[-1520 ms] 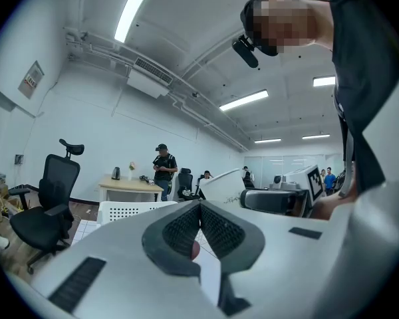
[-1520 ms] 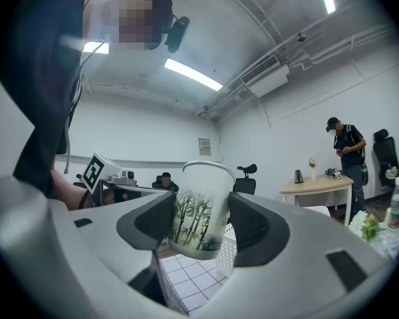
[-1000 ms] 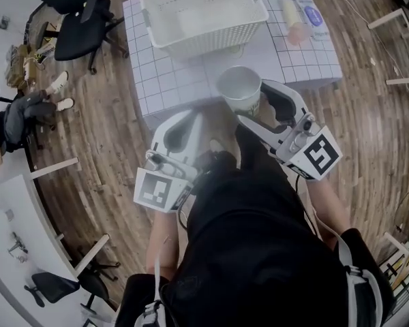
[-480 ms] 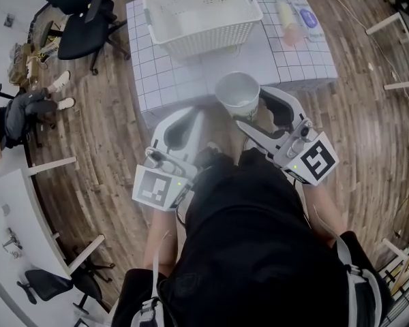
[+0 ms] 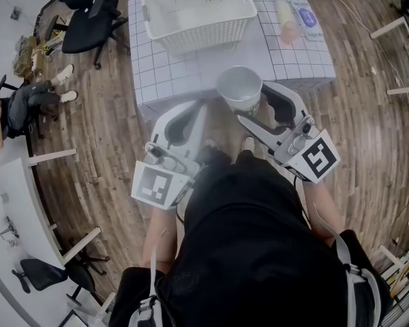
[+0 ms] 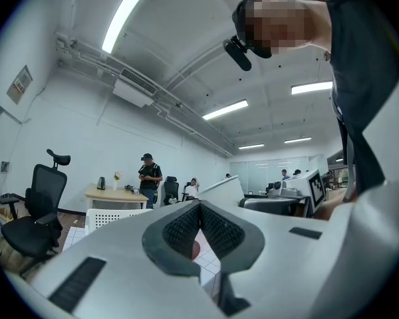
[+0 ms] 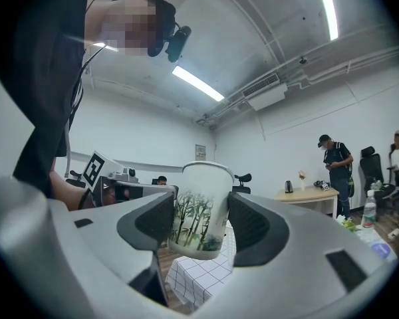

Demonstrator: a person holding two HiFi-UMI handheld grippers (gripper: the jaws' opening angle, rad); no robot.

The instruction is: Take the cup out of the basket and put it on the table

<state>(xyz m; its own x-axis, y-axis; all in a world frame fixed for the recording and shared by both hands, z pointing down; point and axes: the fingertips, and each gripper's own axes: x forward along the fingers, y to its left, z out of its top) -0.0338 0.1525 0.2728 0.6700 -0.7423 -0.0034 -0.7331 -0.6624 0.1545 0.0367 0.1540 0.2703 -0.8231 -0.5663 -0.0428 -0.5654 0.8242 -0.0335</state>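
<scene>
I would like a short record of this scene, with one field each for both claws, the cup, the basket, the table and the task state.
right claw: shut on the cup, one pad on each side of its wall
left claw: shut, holding nothing
cup: white with a tree print, roughly upright, out of the basket, in the air by the table's near edge
basket: white, on the table's far part, nothing visible inside
table: white top with grid lines
task state: cup not yet set down

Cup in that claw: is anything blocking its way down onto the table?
Nothing visible does. The right gripper holds the cup at the table's near edge, and the checked surface there is bare. The basket sits further back.
</scene>
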